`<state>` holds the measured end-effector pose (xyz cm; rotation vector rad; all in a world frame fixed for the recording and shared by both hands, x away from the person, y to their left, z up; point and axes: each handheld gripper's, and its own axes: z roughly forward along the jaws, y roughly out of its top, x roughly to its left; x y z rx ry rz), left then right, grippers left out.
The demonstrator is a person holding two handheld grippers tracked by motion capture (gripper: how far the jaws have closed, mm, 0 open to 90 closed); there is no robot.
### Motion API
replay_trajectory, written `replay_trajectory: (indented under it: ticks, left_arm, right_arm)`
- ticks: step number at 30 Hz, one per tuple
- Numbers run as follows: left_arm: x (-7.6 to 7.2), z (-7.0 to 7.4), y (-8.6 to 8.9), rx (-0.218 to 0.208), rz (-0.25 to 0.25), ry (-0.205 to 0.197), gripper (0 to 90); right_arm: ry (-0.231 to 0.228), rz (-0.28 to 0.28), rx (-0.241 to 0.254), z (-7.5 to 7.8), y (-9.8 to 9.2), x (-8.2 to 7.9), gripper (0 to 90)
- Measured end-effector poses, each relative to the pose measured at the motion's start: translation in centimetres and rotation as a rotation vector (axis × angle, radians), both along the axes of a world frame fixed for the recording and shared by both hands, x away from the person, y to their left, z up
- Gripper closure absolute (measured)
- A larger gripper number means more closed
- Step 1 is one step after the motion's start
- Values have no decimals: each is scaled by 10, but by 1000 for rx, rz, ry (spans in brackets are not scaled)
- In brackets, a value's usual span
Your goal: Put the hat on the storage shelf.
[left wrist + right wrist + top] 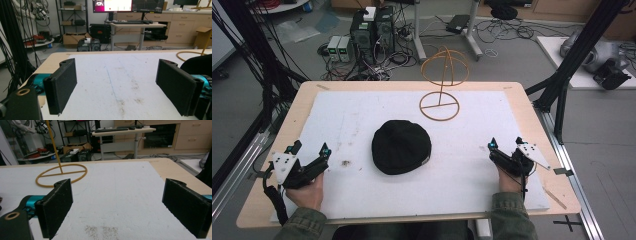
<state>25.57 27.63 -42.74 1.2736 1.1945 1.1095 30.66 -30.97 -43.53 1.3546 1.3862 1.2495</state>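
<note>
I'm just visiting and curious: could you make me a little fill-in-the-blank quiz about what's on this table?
1. The black hat lies between the two ____.
2. The hat stand behind it is made of ____ wire.
3. The left tool has its jaws ____.
4. The white mat covers a ____ table.

Missing words: tools; yellow; open; wooden

1. In the left gripper view the cap (197,63) is cut by the right edge and partly hidden behind the left claw (117,87)'s jaw.
2. In the right gripper view the stand (61,176) loses its wire top past the upper edge.
3. In the high view the person's sleeves leave at the bottom edge.
4. The specks on the tabletop (512,90) near the left claw are too small to identify.
5. The right claw (122,210)'s jaws are cut by the bottom edge.
</note>
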Motion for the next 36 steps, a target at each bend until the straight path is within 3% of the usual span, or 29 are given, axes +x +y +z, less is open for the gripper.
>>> replay_trajectory:
  ticks: [15, 21, 36]
  left_arm:
    - [2, -1, 1, -1, 15, 35, 176]
    - [1, -1, 1, 1, 20, 32, 175]
    - [5, 1, -3, 9, -18, 44, 172]
  right_arm:
    - [-2, 8, 15, 0, 0, 0, 87]
    - [-1, 11, 20, 0, -1, 0, 87]
    - [2, 18, 18, -1, -1, 2, 87]
